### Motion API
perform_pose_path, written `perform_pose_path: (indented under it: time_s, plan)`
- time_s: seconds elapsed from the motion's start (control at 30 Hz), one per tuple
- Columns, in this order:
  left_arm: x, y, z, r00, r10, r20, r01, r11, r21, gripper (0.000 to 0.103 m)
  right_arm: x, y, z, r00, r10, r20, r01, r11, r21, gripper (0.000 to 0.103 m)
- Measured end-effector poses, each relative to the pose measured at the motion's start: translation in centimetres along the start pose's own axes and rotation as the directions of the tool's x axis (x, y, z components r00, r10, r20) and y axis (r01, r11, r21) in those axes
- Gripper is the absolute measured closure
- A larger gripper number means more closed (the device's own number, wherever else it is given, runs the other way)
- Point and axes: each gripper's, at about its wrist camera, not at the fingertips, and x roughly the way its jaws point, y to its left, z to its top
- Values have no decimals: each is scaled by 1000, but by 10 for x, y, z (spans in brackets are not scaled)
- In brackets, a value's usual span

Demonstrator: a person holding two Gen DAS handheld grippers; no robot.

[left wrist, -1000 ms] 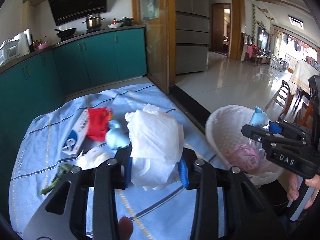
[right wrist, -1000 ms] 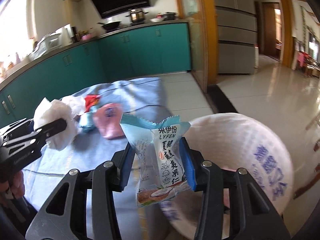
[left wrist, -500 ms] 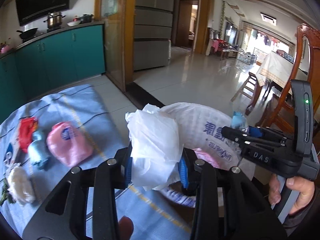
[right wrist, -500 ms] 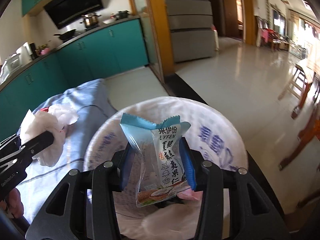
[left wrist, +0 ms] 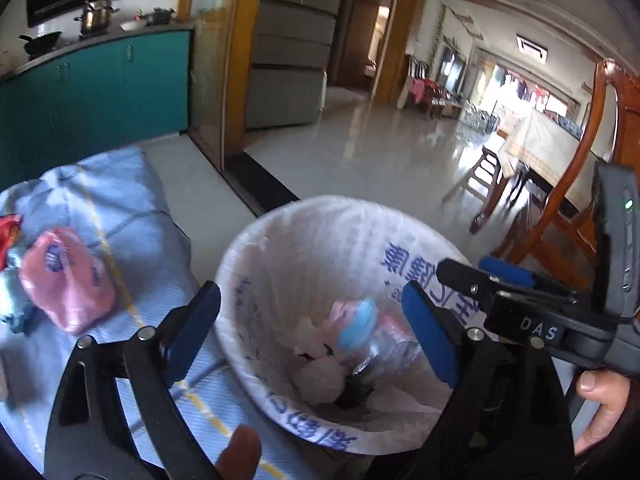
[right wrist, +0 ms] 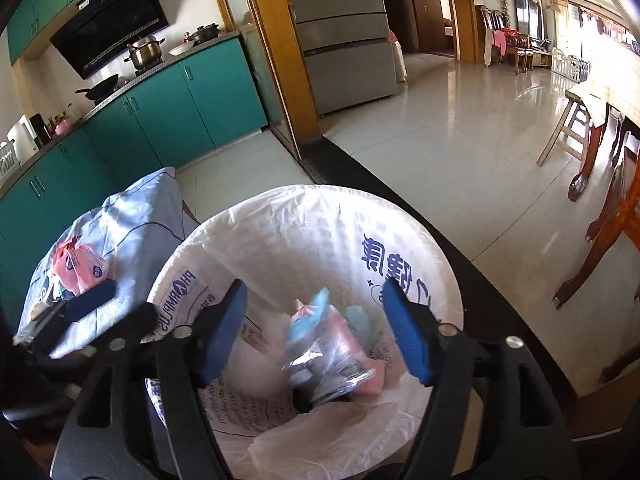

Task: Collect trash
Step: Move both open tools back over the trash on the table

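Observation:
A trash bin lined with a white printed bag point(left wrist: 280, 236) point(right wrist: 304, 216) stands beside the table. My left gripper point(left wrist: 316, 328) is open and empty above the bin. My right gripper point(right wrist: 316, 328) is open and empty above the bin too; it also shows at the right of the left wrist view point(left wrist: 480, 276). A clear snack wrapper with a light blue top point(right wrist: 324, 340) point(left wrist: 360, 324) lies in the bin among white tissue point(left wrist: 324, 376) and pink trash. A pink packet point(left wrist: 68, 280) point(right wrist: 80, 268) lies on the blue tablecloth point(left wrist: 120, 192).
A red wrapper point(left wrist: 8, 232) and a light blue item point(left wrist: 12, 300) lie at the cloth's left edge. Teal kitchen cabinets point(right wrist: 160, 120) stand behind the table. A wooden chair point(left wrist: 580, 184) and a dining table point(right wrist: 608, 92) are at the right, with tiled floor between.
Both grippers opened over the bin. The white tissue dropped from the left gripper and the snack wrapper from the right; both now lie in the bin.

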Motion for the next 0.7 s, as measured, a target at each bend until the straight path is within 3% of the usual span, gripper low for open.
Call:
perform_pose_path:
  time_s: [0.13,0.23,0.33,0.4,0.47,0.53,0.7]
  plan:
    - [-36,29,-1,995,54,85,-50,997,-58,8,2,7,2,1000,21,6,-21,1000,17,24]
    - [-58,49,-2,988,99,119,-83,988,-132,4,-9,16,5,995,61,78,-64,997,37,24]
    - [-78,70,3,988,40,147,-10,979,-204,4,-35,27,8,969,110,223,-117,993,19,24]
    - [-86,78,4,988,14,155,22,974,-225,4,-43,42,8,955,102,278,-100,995,-22,22]
    - [-93,86,5,985,18,174,24,972,-235,4,-38,53,7,959,90,267,-82,996,-43,14]
    - [-100,93,3,983,49,176,-5,970,-242,4,-25,63,5,971,87,221,-76,995,-60,13]
    - [-103,116,-1,974,200,105,-169,953,-250,4,-17,85,2,976,110,189,-90,990,-111,13]
